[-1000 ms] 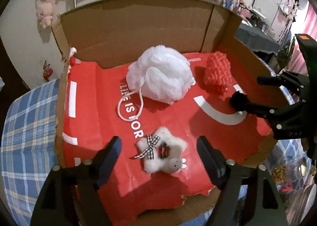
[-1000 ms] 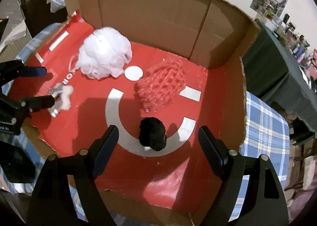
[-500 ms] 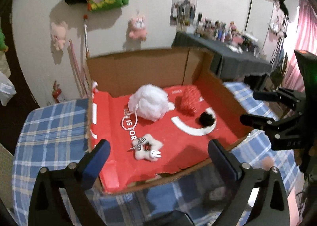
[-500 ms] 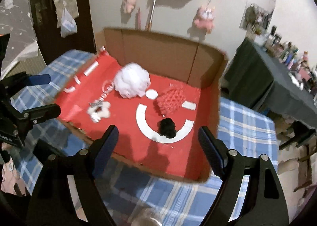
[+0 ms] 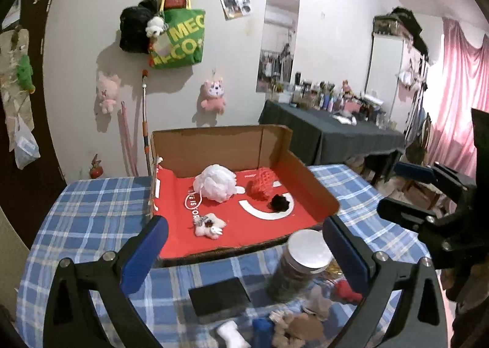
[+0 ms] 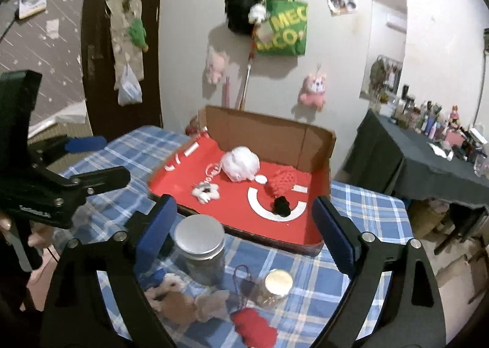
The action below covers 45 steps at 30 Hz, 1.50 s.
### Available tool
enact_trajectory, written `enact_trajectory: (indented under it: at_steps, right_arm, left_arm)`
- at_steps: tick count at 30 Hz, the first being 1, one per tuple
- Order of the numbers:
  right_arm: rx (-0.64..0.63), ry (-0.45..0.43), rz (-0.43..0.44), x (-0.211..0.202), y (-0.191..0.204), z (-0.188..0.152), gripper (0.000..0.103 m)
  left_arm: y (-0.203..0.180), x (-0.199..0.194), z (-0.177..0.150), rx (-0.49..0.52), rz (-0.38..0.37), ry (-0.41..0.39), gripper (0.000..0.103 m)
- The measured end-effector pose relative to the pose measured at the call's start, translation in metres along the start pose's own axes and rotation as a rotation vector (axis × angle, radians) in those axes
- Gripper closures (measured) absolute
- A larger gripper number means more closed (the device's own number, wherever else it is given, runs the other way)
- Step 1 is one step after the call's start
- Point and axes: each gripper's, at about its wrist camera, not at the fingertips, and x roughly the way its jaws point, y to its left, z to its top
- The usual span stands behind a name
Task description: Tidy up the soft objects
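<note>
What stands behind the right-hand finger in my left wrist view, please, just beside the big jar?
Observer: A smaller jar with a shiny lid stands upright on the checked cloth, apart from the big jar.
Operator: Thank you. Does anything lie between the two jars?
Observer: Yes, a thin dark cord loop lies on the cloth between them.
Operator: And where is the rest of the red soft thing that I can only partly see?
Observer: The red soft piece lies nearer the camera than both jars, beside the brown plush toys.
</note>
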Motion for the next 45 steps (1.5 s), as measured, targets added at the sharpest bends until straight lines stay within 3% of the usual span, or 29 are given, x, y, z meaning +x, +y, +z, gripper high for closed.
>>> enact_trajectory:
  at_steps: [9, 15, 22, 31, 45]
  right_arm:
    - [-0.012, -0.125, -0.090, -0.045, 0.026, -0.039, 0.004]
    - [0.012, -0.140, -0.110, -0.047, 0.039, -0.069, 0.004]
    - [0.074, -0.091, -0.092, -0.029, 0.039, -0.102, 0.004]
    - [0.102, 0.005, -0.102, 0.000, 0.032, -0.135, 0.004]
    - [0.148, 0.093, -0.029, 0.031, 0.029, -0.155, 0.004]
  left_arm:
    - [-0.014, -0.043, -0.037, 0.001, 0.040, -0.122, 0.000]
    - [-0.019, -0.052, -0.063, -0.022, 0.051, -0.135, 0.000]
    - [-0.015, -0.040, -0.091, -0.047, 0.070, -0.081, 0.000]
    - [-0.008, -0.002, -0.129, -0.080, 0.073, 0.062, 0.000]
    - [0.005, 0.030, -0.153, -0.133, 0.088, 0.175, 0.000]
